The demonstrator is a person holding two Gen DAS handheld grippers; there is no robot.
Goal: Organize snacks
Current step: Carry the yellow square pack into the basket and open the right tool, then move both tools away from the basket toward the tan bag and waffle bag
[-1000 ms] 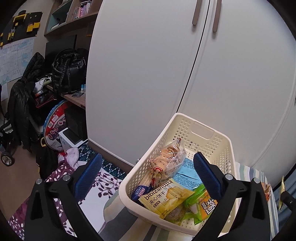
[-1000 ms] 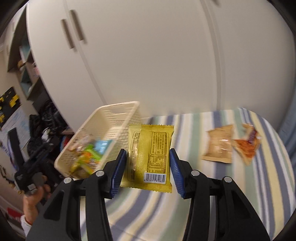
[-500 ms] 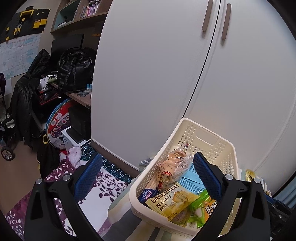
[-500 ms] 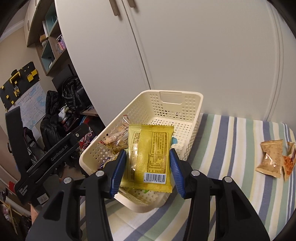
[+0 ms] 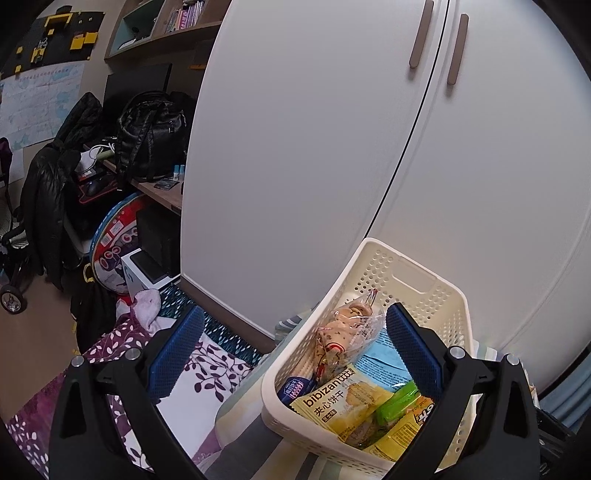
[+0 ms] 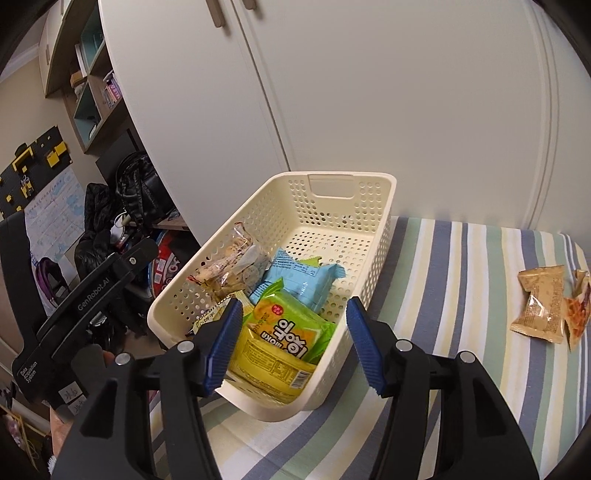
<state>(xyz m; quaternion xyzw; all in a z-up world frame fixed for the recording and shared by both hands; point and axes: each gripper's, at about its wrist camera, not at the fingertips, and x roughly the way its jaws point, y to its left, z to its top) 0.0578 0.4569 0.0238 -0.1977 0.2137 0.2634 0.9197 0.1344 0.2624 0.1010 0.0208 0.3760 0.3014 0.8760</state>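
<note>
Released, yellow packet (image 6: 273, 363) lies against basket (image 6: 384, 229) rim; right tongs (image 6: 293, 341) spread.

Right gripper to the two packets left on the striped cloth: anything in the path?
Nothing visible. The right gripper hangs open over the basket; the tan packet and orange packet lie to its right, with only bare striped cloth between.

White wardrobe doors (image 5: 332, 147) with brown handles (image 5: 419, 35) fill the far wall. To the left, wooden shelves (image 5: 173, 26) hold books, above a desk (image 5: 162, 192) bearing a black bag (image 5: 151, 136). A dark coat (image 5: 51, 177) hangs further left; a floral rug (image 5: 207, 373) covers the near floor.
</note>
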